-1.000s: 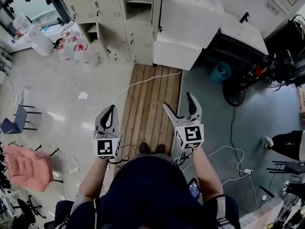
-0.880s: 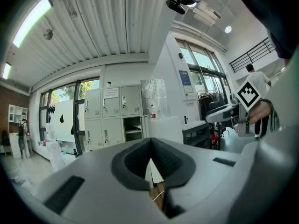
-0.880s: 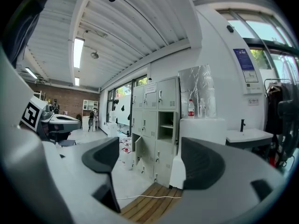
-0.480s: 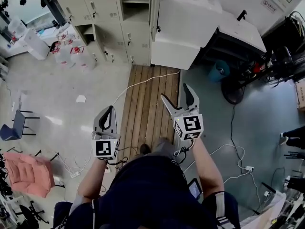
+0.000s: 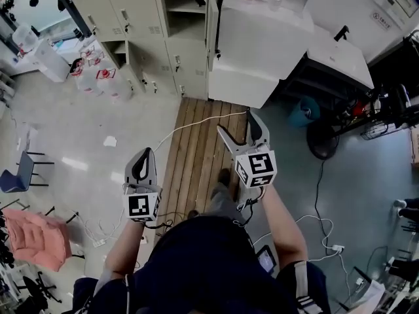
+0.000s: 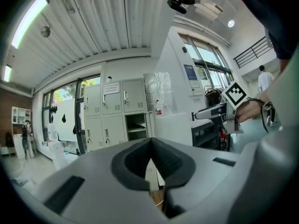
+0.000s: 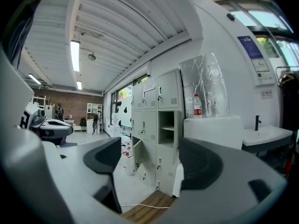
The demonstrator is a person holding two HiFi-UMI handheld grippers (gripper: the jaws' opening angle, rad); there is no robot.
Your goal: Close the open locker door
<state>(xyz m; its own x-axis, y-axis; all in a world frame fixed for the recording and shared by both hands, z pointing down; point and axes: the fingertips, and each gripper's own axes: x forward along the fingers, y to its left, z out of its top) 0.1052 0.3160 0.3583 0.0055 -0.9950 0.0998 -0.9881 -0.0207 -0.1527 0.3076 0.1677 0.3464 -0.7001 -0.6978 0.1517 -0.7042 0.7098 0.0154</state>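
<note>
Gripper on right (image 5: 237,123) wide, closing, nothing between, gripper on left (image 5: 145,154) shut, empty

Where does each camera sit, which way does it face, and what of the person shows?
Head view: on the person's head, looking steeply down at the wooden boards and lockers ahead; shows torso, forearms, left gripper, right gripper.
Left gripper view: on the left gripper, along its shut jaws towards the lockers; right gripper at right.
Right gripper view: on the right gripper, between its empty, closing jaws towards the lockers; left gripper at left.
Shared: both gripper views show the open locker.
</note>
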